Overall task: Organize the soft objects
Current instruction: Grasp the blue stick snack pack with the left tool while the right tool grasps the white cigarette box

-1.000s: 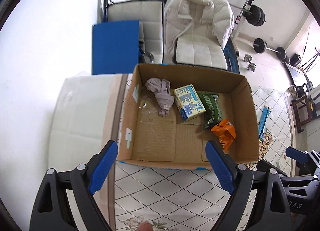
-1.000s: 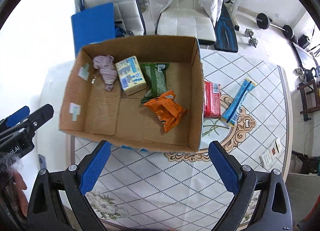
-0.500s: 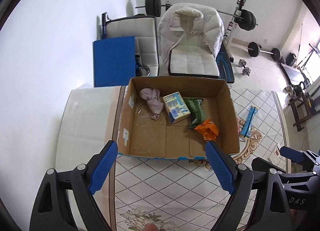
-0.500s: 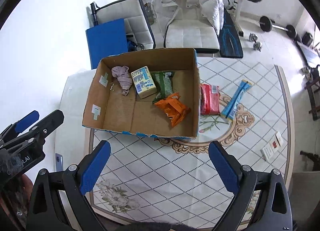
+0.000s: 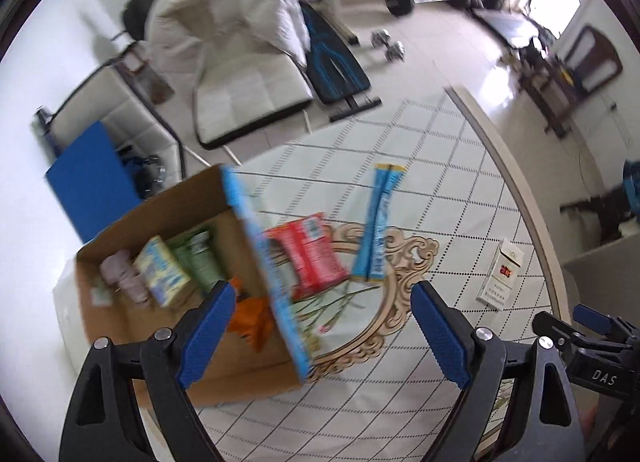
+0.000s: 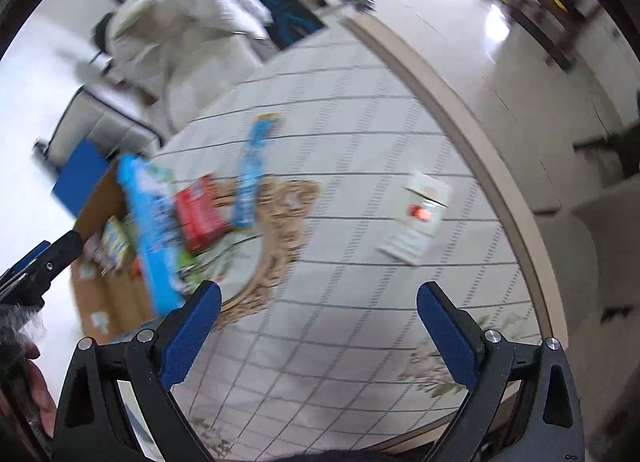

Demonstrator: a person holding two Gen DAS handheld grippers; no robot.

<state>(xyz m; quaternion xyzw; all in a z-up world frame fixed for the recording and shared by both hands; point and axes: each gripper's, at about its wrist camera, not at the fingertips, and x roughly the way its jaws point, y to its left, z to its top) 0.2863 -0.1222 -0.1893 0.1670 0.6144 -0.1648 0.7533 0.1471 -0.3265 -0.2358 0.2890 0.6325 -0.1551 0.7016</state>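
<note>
A cardboard box stands on the left of the tiled round table. It holds a pale cloth, a yellow-blue pack, a green pack and an orange pack. A red pack and a long blue sachet lie on the table just right of the box. They also show blurred in the right wrist view, the red pack and the sachet. My left gripper is open and empty above the box's right wall. My right gripper is open and empty over bare table.
A white and red carton lies near the table's right edge, also in the right wrist view. A chair with a white jacket, a blue board and gym weights stand beyond the table.
Both grippers have swung to the right and tilted. The view has shifted from the box to the packs on the table beside it. Both stay open and empty.
</note>
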